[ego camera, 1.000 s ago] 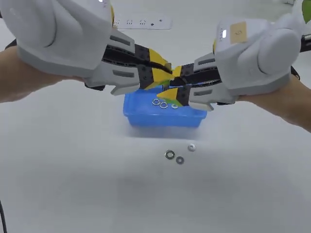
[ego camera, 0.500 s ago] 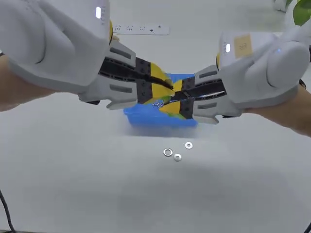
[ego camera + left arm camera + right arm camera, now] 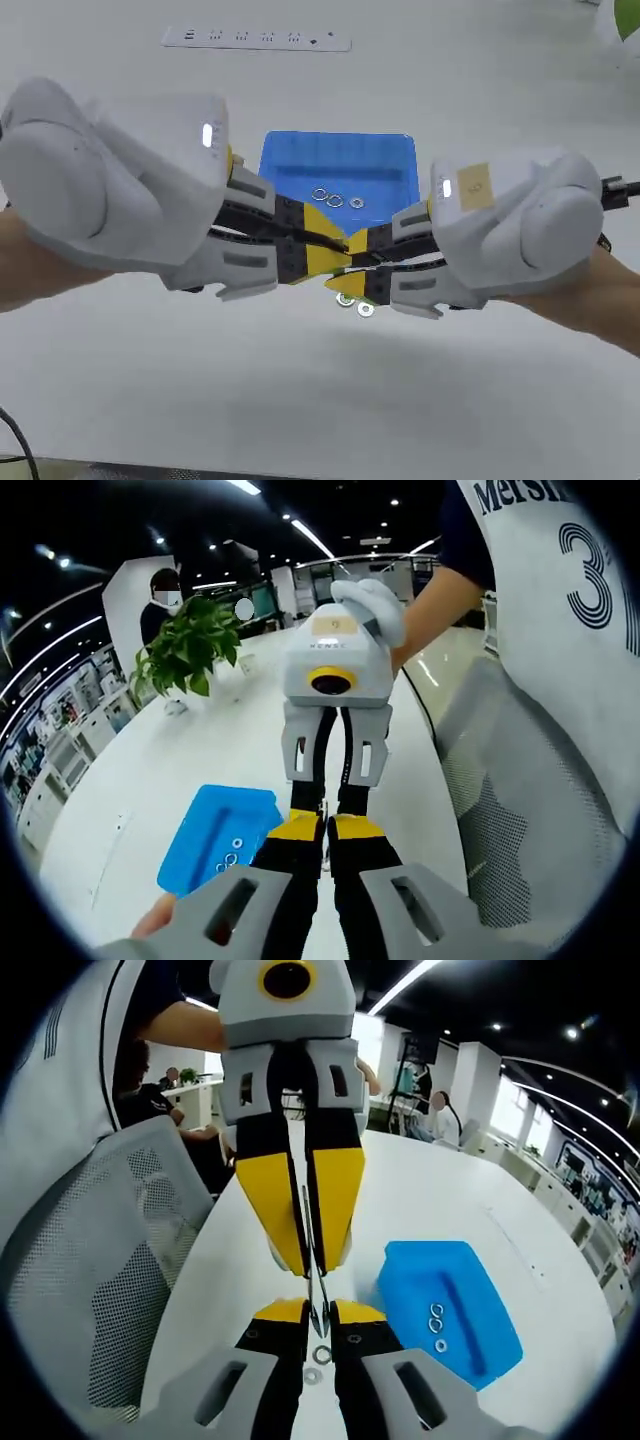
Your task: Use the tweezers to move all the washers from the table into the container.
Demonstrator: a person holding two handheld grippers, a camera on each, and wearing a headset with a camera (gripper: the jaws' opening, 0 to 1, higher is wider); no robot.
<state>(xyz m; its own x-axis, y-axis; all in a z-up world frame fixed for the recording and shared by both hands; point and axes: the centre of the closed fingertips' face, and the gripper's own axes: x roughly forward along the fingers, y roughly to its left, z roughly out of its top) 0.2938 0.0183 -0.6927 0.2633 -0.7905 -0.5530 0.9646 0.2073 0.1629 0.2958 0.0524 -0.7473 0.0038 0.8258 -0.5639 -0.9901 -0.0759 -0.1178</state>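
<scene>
My left gripper (image 3: 330, 250) and right gripper (image 3: 365, 265) meet tip to tip just in front of the blue container (image 3: 290, 160). Both are shut on thin metal tweezers (image 3: 311, 1250) held between them. In the right gripper view the tweezers' tip hangs just above two loose washers (image 3: 320, 1356) on the white table. The head view has these washers (image 3: 348, 300) peeking out under the yellow jaws. Three washers (image 3: 336, 200) lie inside the container.
A white power strip (image 3: 255, 39) lies at the table's far edge. A mesh chair (image 3: 110, 1290) stands beside the table, and a potted plant (image 3: 190, 650) sits further along it. People stand in the background.
Both grippers with the tweezers came toward me and lower, from over the container's front to over the loose washers. The head camera has shifted too.
</scene>
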